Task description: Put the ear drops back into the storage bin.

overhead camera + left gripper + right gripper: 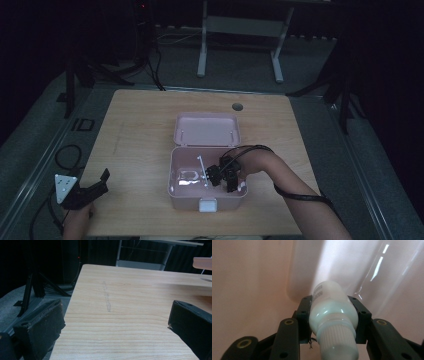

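Note:
A pink box (175, 192) stands open in the middle of the wooden table, its lid (207, 129) tipped back. My right gripper (223, 179) reaches down inside the box, shut on a small white bottle (331, 312) with a ribbed white cap (337, 340). The bottle points toward the pink inner wall (249, 272). Clear plastic (186, 176) and a thin white stick (202, 170) lie inside the box to the left of the gripper. My left gripper (97, 186) rests at the table's front left corner, its jaws open over bare wood (120, 315).
A round hole (237, 106) sits near the table's far edge. A white clasp (207, 204) is on the box's front. Cables (67, 155) lie on the floor at the left. A white table frame (240, 30) stands beyond.

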### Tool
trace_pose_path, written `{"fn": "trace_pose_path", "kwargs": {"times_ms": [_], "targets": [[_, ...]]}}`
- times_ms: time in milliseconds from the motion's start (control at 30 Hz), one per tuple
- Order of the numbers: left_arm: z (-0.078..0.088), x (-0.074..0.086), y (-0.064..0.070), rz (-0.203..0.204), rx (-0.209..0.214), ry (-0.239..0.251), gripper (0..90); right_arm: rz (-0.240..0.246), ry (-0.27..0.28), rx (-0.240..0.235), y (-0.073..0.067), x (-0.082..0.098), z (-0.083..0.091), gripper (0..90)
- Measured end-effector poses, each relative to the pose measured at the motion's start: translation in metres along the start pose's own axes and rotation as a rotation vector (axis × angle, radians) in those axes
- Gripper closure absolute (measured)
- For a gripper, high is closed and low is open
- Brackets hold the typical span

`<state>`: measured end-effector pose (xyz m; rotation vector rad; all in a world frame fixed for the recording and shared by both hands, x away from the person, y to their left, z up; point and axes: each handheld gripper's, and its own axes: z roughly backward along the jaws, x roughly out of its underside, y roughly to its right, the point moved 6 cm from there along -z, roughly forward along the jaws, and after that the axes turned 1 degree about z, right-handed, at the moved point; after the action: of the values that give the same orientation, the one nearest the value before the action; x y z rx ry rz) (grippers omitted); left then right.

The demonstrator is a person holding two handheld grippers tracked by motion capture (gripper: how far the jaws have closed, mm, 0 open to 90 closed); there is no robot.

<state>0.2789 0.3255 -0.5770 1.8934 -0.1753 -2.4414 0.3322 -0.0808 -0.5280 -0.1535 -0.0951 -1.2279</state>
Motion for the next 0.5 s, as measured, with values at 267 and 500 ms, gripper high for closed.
{"fn": "trace_pose_path", "kwargs": {"times_ms": [267, 500], "targets": [[0.0, 0.0, 0.0, 0.001, 0.0, 0.0, 0.5, 0.003, -0.012, 0.007, 0.002, -0.001, -0.012, 59.5], [0.0, 0.0, 0.0, 0.0, 0.0, 0.0, 0.5, -0.012, -0.022, 0.001, 0.001, 0.0, -0.018, 59.4]]}}
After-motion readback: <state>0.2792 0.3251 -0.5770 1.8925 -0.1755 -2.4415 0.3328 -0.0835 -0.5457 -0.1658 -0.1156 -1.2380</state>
